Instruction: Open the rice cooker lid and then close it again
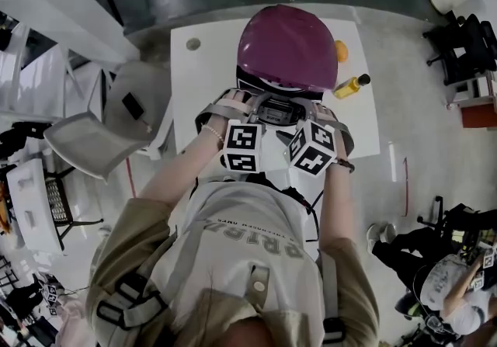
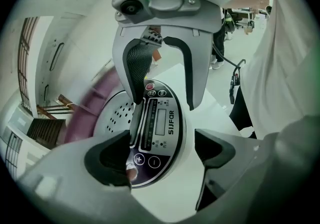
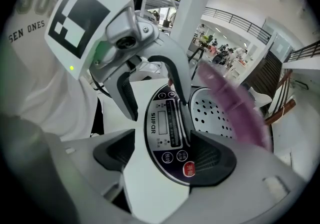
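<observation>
A white rice cooker stands on the white table point(image 1: 203, 78), its purple lid point(image 1: 287, 46) raised. The lid point(image 2: 85, 105) is a blurred streak in both gripper views, beside the holed inner plate point(image 3: 212, 113). The dark control panel point(image 2: 159, 128) faces me. My left gripper point(image 2: 161, 155) is open, its jaws wide apart over the panel's front, one pad near the seam by the plate. My right gripper point(image 3: 165, 158) is open too, straddling the panel point(image 3: 170, 133) from the other side. Both grippers, left point(image 1: 252, 116) and right point(image 1: 303, 119), sit side by side at the cooker's front.
A yellow bottle point(image 1: 351, 86) lies on the table right of the cooker, with an orange fruit point(image 1: 341, 51) behind it. A grey chair point(image 1: 109, 124) stands off the table's left edge. People sit at the lower right point(image 1: 450, 275).
</observation>
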Demonstrator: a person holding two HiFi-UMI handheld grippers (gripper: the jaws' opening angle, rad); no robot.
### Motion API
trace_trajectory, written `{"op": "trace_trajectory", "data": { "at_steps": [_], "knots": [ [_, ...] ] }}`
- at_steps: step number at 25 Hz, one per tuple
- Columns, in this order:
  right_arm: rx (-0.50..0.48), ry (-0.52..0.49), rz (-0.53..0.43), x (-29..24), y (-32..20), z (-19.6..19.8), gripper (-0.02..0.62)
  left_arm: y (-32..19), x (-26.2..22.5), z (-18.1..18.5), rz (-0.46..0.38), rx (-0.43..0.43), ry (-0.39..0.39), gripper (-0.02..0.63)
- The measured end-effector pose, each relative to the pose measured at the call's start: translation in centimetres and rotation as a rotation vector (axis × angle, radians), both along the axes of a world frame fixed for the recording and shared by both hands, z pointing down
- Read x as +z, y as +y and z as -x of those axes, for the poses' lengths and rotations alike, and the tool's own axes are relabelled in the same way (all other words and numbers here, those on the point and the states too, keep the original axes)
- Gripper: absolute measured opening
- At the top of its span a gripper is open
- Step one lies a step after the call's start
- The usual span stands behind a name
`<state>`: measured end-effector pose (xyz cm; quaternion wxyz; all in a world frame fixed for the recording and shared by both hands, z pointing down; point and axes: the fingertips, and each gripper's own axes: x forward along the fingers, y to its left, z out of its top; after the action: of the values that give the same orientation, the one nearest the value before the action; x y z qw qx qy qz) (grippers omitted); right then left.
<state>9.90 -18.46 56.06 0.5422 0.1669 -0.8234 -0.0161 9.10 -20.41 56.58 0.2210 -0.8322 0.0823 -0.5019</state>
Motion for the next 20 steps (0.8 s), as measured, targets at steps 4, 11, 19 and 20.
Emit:
{"op": "trace_trajectory", "data": {
  "at_steps": [4,11,19,20],
  "knots": [
    [0.015,-0.015,0.015,-0.39,-0.26,0.06,0.324,-0.24,-0.34,-0.01,0.007,0.003,0.0,0.417],
    [0.024,-0.029,0.021,0.16,0.09,0.01,0.345,-0.36,-0.4,-0.14,0.022,0.001,0.025,0.419],
    [0.025,-0.035,0.014,0.19,-0.02,0.12,0.345,-0.42,-0.36,-0.08,0.013,0.007,0.018,0.419],
    [0.025,-0.036,0.014,0.19,-0.03,0.1,0.345,-0.47,-0.3,-0.04,0.011,0.007,0.014,0.419]
  ]
}}
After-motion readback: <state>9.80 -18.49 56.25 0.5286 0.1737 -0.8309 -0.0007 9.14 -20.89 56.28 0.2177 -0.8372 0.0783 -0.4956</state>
